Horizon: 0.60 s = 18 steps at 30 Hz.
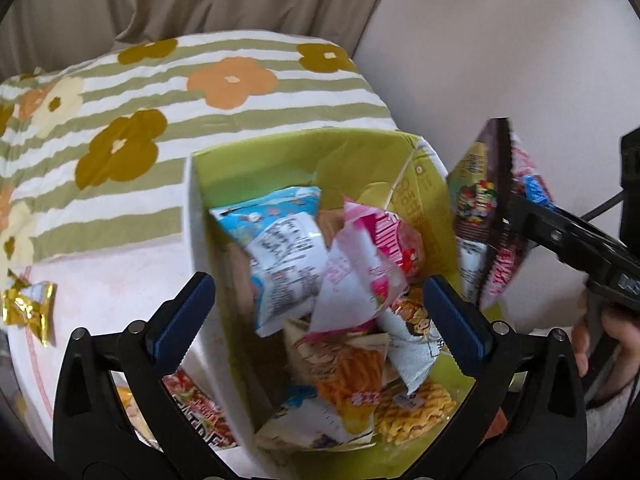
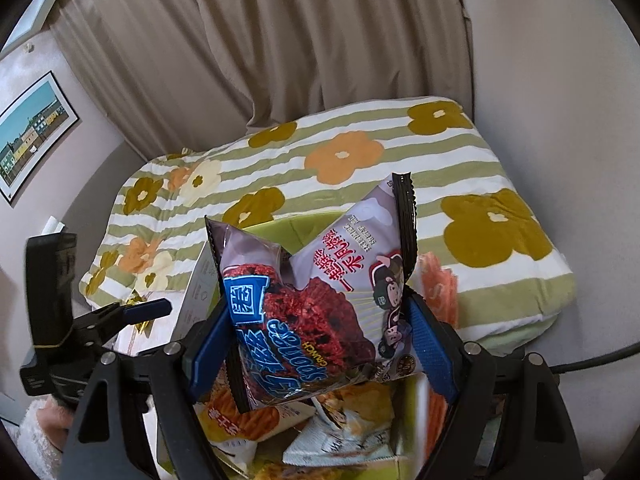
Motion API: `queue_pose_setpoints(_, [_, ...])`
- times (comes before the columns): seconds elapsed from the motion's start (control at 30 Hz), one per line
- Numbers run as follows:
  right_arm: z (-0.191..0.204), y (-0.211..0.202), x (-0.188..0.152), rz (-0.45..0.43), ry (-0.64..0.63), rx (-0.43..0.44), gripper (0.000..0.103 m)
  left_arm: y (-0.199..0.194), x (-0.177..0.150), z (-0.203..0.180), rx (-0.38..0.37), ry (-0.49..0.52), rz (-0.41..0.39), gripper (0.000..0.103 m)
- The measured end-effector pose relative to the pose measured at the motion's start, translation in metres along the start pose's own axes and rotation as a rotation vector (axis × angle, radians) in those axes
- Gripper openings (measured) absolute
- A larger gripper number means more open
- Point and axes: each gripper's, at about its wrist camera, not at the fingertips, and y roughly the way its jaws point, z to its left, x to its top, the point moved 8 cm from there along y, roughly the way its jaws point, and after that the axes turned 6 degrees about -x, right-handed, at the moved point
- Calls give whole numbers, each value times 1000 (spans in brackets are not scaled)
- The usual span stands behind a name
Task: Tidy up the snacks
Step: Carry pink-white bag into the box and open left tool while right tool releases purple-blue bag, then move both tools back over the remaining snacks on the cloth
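A green cardboard box (image 1: 256, 160) sits on a white table, filled with several snack packets, among them a blue and white one (image 1: 280, 252) and a pink one (image 1: 360, 264). My left gripper (image 1: 320, 312) is open and empty just above the box. My right gripper (image 2: 320, 336) is shut on a purple and dark red snack bag (image 2: 320, 292) and holds it above the box's right side; the bag also shows in the left wrist view (image 1: 492, 216). The box's contents (image 2: 320, 420) lie under it.
A gold wrapped snack (image 1: 28, 308) lies on the table at the left. A red packet (image 1: 200, 412) lies beside the box's left wall. A folded floral striped quilt (image 1: 160, 100) lies behind the box. Curtains and a wall stand beyond.
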Motion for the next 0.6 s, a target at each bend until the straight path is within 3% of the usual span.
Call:
queue_pose_setpoints(0.33, [8, 33, 10, 87, -10, -11, 84, -6, -3, 24, 31, -10, -8, 103])
queue_pose_setpoints(0.47, [10, 37, 10, 72, -20, -21, 92, -12, -2, 30, 40, -18, -20, 103])
queue_pose_setpoints(0.6, [9, 33, 13, 28, -14, -28, 94, -17, -5, 33, 59, -21, -29, 103])
